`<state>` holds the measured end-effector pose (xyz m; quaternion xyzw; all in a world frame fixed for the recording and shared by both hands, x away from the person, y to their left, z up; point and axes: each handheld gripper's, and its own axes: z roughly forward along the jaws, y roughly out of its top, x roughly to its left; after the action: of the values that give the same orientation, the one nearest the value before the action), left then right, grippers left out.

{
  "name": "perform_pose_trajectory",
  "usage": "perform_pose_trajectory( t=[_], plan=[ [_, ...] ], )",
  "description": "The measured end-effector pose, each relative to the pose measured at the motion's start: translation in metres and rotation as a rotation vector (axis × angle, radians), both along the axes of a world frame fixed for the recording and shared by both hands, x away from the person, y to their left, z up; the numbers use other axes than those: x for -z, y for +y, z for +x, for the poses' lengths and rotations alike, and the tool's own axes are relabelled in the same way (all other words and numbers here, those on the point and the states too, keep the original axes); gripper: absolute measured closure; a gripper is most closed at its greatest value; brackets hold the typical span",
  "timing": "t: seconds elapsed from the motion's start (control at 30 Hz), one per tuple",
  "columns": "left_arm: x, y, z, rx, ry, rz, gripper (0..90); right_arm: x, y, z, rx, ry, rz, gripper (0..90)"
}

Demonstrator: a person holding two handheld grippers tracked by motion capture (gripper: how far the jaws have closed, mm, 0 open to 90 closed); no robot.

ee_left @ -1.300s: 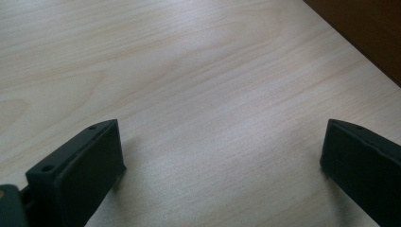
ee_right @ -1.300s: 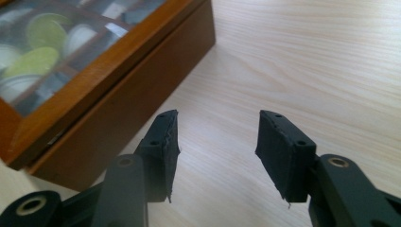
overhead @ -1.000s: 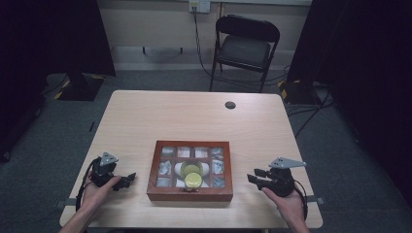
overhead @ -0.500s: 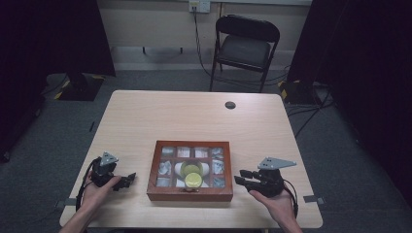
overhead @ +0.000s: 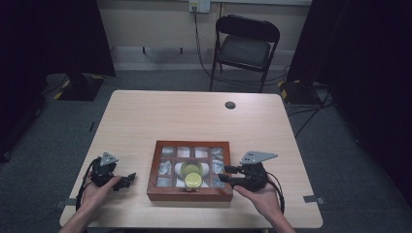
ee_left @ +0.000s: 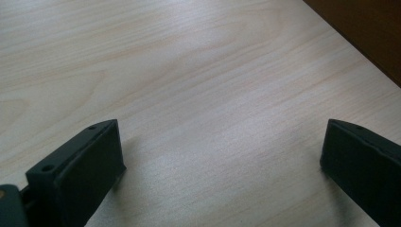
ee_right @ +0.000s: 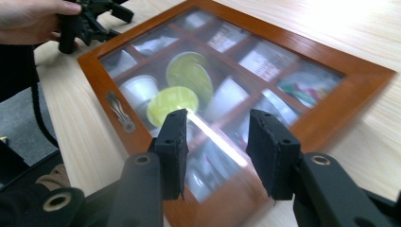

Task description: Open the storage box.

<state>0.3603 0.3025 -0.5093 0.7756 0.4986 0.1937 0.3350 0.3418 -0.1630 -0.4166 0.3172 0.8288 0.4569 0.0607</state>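
A red-brown wooden box [overhead: 154, 167] with a glass lid divided into compartments lies near the table's front edge. Under the glass are white cups and a yellow-green capsule [overhead: 193, 180]. My right gripper [overhead: 224, 175] hovers at the box's right front corner, pointing left. In the right gripper view the right gripper [ee_right: 215, 127] is open over the glass [ee_right: 265, 61]. Its jaws have just been opening, with nothing between them. My left gripper [overhead: 126, 180] rests left of the box. The left gripper [ee_left: 222, 142] is open wide over bare wood.
The light wooden table [overhead: 194, 121] has a dark round grommet [overhead: 230, 105] at its far side. A black folding chair [overhead: 245, 46] stands behind the table. A metal latch [ee_right: 118, 111] sits on the box's front rail. Cables lie on the floor at the right.
My right gripper has moved left and slightly up, from beside the box to over its right front corner. The left gripper has stayed where it was.
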Motion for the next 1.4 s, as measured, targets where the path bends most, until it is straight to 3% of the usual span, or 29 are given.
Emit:
perform_pose_trajectory(
  t=[0.57,0.83,1.4],
  plan=[
    [0.0,0.0,0.0,0.0,0.0,0.0,0.0,-0.003,0.055,0.005,-0.148,-0.008,0.023,69.0],
    [0.0,0.0,0.0,0.0,0.0,0.0,0.0,0.005,0.084,0.004,-0.227,0.02,-0.02,73.1],
    [0.0,0.0,0.0,0.001,0.001,0.0,0.0,0.022,0.088,-0.002,-0.252,0.063,-0.013,76.2]
  ],
)
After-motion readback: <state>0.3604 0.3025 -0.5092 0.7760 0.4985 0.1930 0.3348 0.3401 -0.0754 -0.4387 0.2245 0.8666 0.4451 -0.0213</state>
